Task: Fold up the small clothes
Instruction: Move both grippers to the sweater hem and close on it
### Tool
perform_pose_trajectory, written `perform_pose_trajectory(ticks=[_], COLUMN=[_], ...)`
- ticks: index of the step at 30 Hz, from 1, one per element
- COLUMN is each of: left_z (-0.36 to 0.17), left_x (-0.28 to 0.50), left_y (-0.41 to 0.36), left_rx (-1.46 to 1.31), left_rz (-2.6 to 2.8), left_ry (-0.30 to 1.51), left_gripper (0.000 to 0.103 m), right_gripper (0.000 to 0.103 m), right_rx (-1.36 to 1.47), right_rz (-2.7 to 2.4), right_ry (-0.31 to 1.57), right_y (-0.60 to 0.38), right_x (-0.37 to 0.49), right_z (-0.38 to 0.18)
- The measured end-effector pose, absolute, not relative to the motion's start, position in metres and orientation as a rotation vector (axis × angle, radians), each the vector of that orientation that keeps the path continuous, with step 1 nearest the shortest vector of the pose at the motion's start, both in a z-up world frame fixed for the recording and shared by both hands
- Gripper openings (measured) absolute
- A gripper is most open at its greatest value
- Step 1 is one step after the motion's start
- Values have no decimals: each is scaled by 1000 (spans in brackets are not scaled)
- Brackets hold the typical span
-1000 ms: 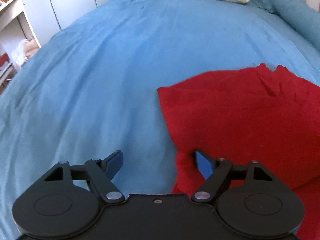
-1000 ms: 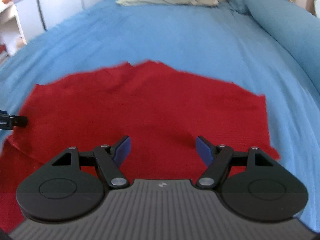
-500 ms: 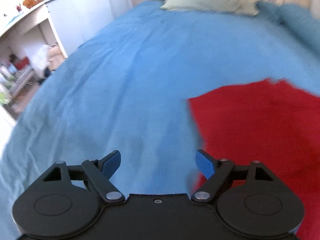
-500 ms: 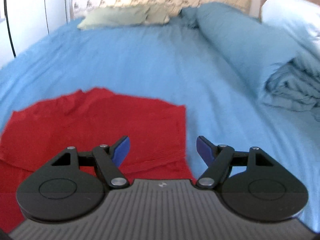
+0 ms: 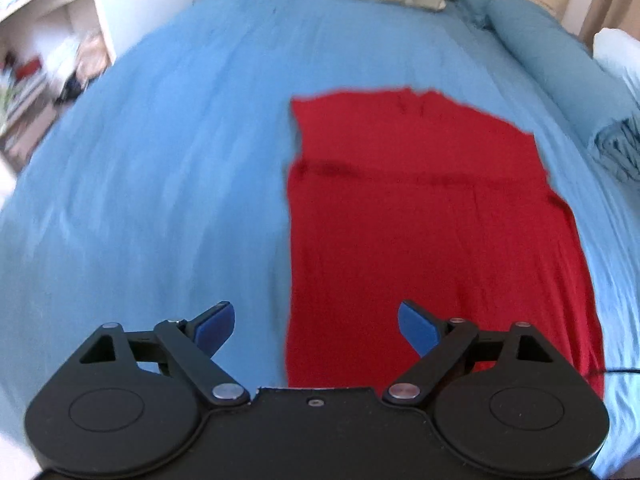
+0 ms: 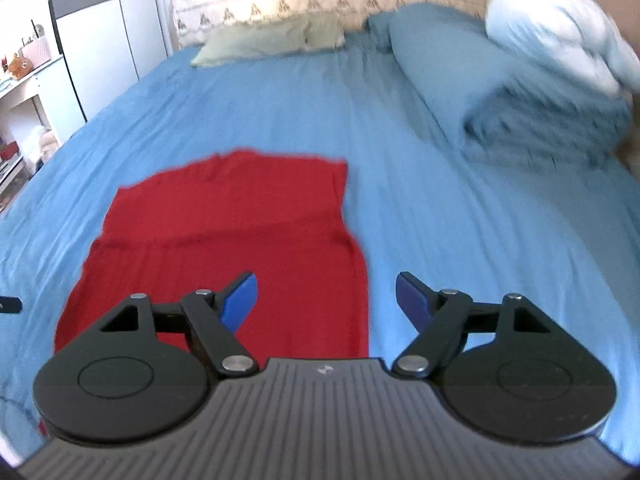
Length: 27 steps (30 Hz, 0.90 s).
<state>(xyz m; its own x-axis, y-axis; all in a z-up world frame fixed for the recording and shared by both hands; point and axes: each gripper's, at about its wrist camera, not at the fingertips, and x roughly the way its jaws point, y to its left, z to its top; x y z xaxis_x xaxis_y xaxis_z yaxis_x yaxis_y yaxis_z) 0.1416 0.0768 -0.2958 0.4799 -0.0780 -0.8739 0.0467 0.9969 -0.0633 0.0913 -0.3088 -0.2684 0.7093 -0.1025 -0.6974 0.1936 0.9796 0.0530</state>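
Red knit garment (image 5: 432,232) flat on blue bedsheet (image 5: 168,168), long axis running near to far, far portion doubled over with a visible crosswise fold line (image 5: 420,178) about a third of the way down from the far edge. Laid smooth, edges roughly square, probably so the next fold lands clean. Left gripper (image 5: 316,326) raised above near left edge of garment, blue pads spread wide, nothing between them, no contact with cloth. Right gripper (image 6: 326,298) above near right edge, likewise wide open and empty, left pad over red fabric, right pad over bare sheet. Each straddling a side edge, likely lining up for near corners. Green pillow (image 6: 268,38) at far headboard end, rolled teal duvet (image 6: 504,92) along right side with pale blue bundle (image 6: 560,36) on top, white shelving (image 5: 52,40) off far left. Both views motion-blurred, fine detail of hems not readable.
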Motion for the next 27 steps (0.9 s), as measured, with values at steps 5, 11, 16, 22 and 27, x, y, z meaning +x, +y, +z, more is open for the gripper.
perform_pose_trajectory(ticks=[5, 11, 16, 22, 27], left_z=[-329, -377, -394, -395, -398], left_x=[89, 79, 83, 82, 85], left_y=[77, 84, 86, 86, 83], left_rx=[-167, -258, -264, -272, -253], left_rz=[-16, 21, 40, 34, 6], left_ry=[1165, 1202, 1197, 1175, 1207], left_gripper=[92, 82, 72, 56, 44], right_gripper=[92, 91, 89, 84, 66], right_rx=[137, 243, 256, 264, 286], right_rz=[-159, -181, -163, -170, -185], right_ry=[880, 993, 1049, 1075, 1097], right_y=[-310, -314, -306, -303, -306], right_x=[31, 2, -7, -4, 4], right_z=[-304, -369, -401, -413, -420])
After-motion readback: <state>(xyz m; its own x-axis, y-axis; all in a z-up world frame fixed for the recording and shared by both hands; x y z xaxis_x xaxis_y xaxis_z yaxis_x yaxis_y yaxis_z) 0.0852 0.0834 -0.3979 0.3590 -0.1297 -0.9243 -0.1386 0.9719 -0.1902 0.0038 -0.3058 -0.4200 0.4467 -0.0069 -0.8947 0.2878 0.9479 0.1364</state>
